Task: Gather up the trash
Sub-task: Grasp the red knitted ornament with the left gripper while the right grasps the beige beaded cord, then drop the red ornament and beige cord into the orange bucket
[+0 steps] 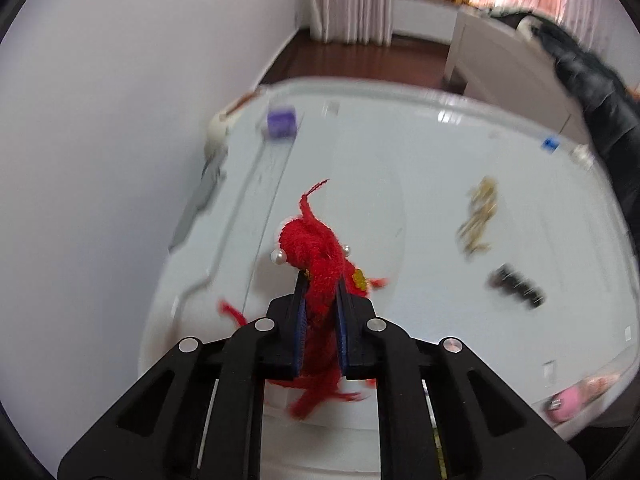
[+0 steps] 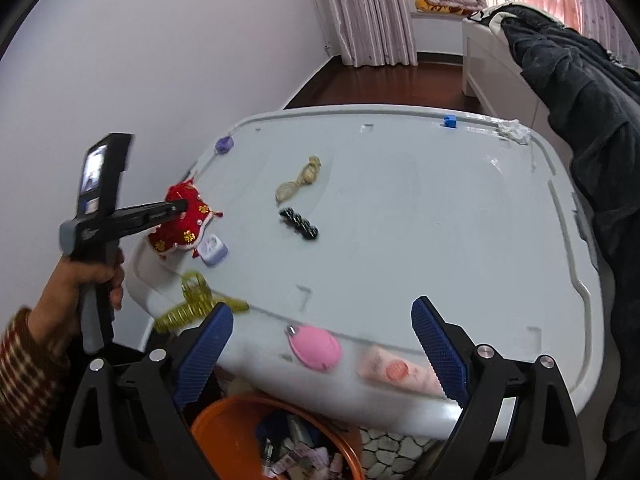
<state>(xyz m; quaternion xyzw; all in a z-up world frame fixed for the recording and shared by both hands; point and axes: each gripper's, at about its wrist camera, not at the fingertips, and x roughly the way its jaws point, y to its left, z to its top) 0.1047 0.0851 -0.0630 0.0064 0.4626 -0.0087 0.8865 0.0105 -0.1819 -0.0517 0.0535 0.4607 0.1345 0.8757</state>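
My left gripper (image 1: 320,292) has its jaws pinching the red knitted ornament (image 1: 316,256), held just above the tabletop (image 2: 400,220) near its left edge. The hand (image 2: 76,280) behind it grips the handle upright, its striped sleeve (image 2: 24,360) below. My right gripper (image 2: 322,344) tilts downward, jaws spread wide and empty, over the tabletop's near edge above the pink pouch (image 2: 316,348) and orange bin (image 2: 224,424).
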